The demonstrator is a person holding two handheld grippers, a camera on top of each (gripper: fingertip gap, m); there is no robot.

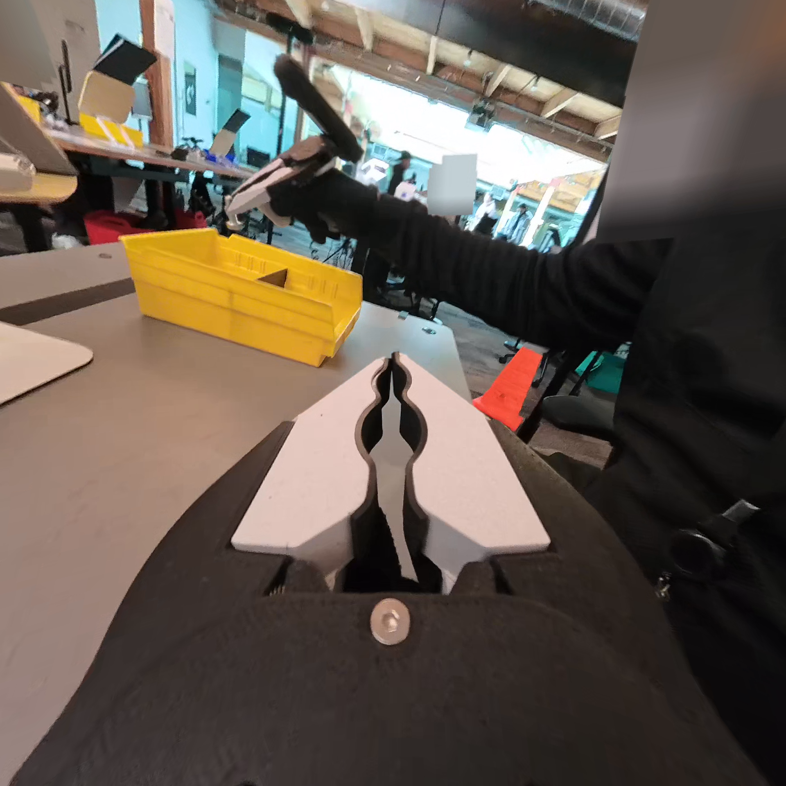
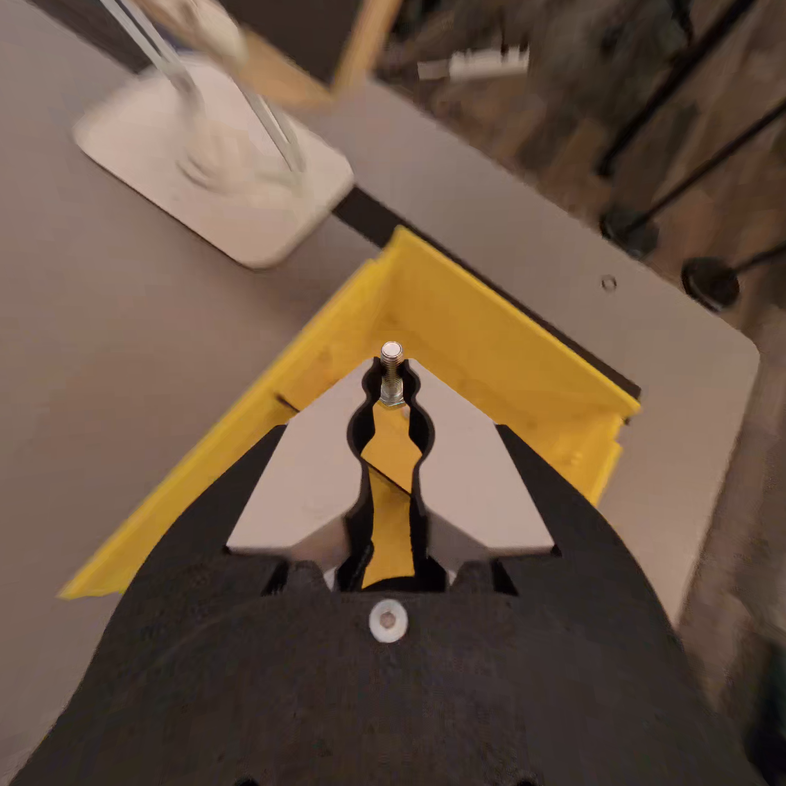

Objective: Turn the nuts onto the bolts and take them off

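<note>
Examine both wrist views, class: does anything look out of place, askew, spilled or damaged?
Nothing stands out. The right gripper holds the bolt, a nut on it, above the yellow bin. The left gripper is shut and empty over the grey table. Nothing looks spilled or broken.

A silver bolt [image 2: 391, 374] with a nut [image 2: 392, 397] threaded on its shank is pinched at the tips of the right tool [image 2: 391, 370]. The bolt's flat end points away from the camera, the nut nearer the tool. It hangs in the air above a yellow bin [image 2: 489, 336] on the table [image 2: 106, 340].
</note>
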